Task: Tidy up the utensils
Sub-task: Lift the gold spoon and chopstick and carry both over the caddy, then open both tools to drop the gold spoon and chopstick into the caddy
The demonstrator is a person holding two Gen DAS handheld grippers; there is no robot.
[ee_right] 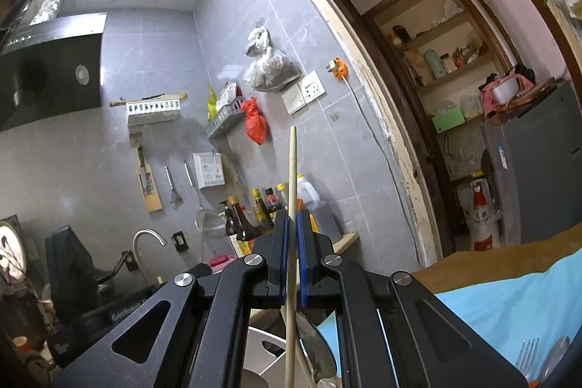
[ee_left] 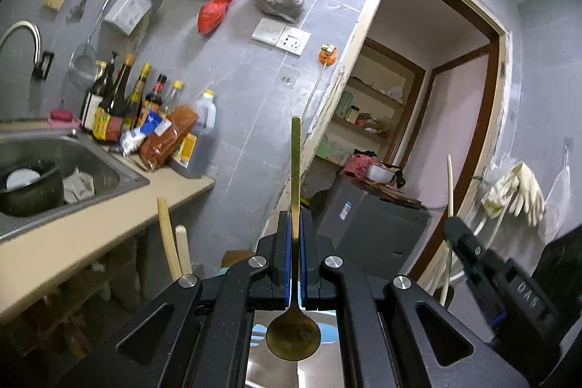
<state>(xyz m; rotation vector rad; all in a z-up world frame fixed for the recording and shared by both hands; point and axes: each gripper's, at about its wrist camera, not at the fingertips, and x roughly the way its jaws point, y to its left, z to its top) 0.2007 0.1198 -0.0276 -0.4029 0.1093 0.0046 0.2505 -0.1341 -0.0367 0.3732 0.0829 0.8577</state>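
My left gripper (ee_left: 295, 224) is shut on a gold spoon (ee_left: 295, 170). The handle points up past the fingertips and the bowl hangs near the camera. My right gripper (ee_right: 291, 224) is shut on a pale wooden chopstick (ee_right: 291, 177) that stands upright between the blue pads. The right gripper also shows at the right edge of the left wrist view (ee_left: 458, 235) with the chopstick above it. Below the right gripper lie a white holder (ee_right: 262, 348), a metal spoon bowl (ee_right: 316, 348) and another chopstick. A fork (ee_right: 527, 355) and a spoon (ee_right: 554, 357) lie on the blue cloth (ee_right: 509, 300).
A steel sink (ee_left: 91, 162) with a pot sits at the left on a beige counter (ee_left: 109, 224). Sauce bottles (ee_left: 120, 104) and packets stand behind it. Two wooden sticks (ee_left: 174, 242) poke up near the left gripper. A grey fridge (ee_left: 371, 224) stands by the doorway.
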